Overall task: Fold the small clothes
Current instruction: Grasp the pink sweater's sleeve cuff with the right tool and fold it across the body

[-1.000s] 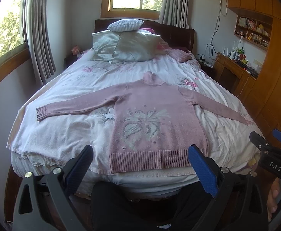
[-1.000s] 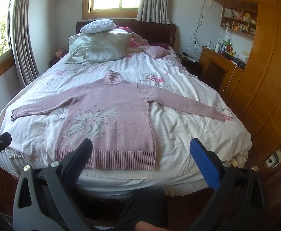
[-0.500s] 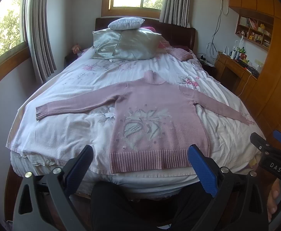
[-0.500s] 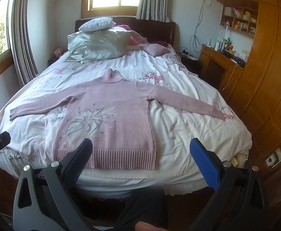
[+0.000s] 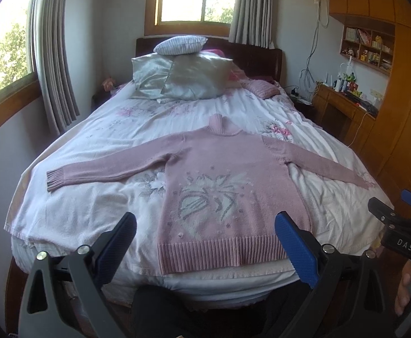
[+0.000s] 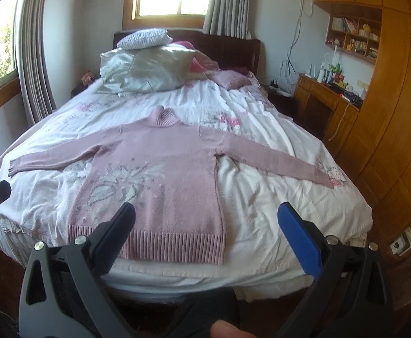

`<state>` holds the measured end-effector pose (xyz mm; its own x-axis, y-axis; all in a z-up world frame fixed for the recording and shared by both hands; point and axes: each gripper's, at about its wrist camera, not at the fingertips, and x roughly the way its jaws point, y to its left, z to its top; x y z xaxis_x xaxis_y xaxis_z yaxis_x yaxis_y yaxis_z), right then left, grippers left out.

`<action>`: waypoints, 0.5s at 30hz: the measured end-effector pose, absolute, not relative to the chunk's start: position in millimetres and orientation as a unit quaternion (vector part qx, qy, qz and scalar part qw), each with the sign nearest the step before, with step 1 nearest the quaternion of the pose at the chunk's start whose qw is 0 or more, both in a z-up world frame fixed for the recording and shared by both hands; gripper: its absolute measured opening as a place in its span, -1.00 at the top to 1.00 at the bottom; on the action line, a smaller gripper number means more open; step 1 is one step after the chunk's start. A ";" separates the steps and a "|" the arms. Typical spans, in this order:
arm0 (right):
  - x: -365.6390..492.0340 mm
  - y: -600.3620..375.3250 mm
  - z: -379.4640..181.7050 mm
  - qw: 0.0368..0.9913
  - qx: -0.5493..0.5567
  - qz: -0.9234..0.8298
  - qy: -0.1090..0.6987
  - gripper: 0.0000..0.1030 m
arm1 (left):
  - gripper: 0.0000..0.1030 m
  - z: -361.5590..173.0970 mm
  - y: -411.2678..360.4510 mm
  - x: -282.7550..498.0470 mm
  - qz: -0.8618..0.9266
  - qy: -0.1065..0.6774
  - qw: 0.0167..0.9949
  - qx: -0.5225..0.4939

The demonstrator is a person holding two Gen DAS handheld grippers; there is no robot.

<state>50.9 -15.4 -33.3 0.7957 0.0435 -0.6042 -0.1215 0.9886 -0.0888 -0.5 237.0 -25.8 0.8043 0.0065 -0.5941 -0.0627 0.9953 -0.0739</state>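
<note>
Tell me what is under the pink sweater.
The sweater lies flat on a white floral bedspread, which shows all around it. Anything directly beneath the knit is covered.

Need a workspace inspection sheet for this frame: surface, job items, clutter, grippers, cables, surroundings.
Surface: bed with a rumpled white floral cover.
Job's things: pink sweater lies flat, front up, both sleeves spread out, hem toward the foot edge; not yet folded.
Clutter: silver pillows, a striped pillow on top, a pink cushion beside them, all at the head end, apart from the sweater.
Grippers: left gripper open, above the foot edge; right gripper open, holding nothing.
Cables: wires hang down the wall by the desk.
Surroundings: windows, curtains, wooden wardrobe.
</note>
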 end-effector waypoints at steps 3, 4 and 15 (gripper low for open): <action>68.8 -33.5 -45.2 0.950 -0.058 0.048 0.304 -0.95 | -0.92 -35.5 244.2 10.0 -0.040 0.283 0.955 -0.077; 80.6 -42.4 -51.3 0.946 -0.052 0.040 0.316 -0.95 | -0.92 -39.0 246.9 15.9 -0.053 0.284 0.953 -0.091; 193.9 -201.5 -144.7 0.891 0.174 0.004 0.420 0.10 | -0.92 -73.0 240.7 80.3 -0.078 0.319 0.935 -0.131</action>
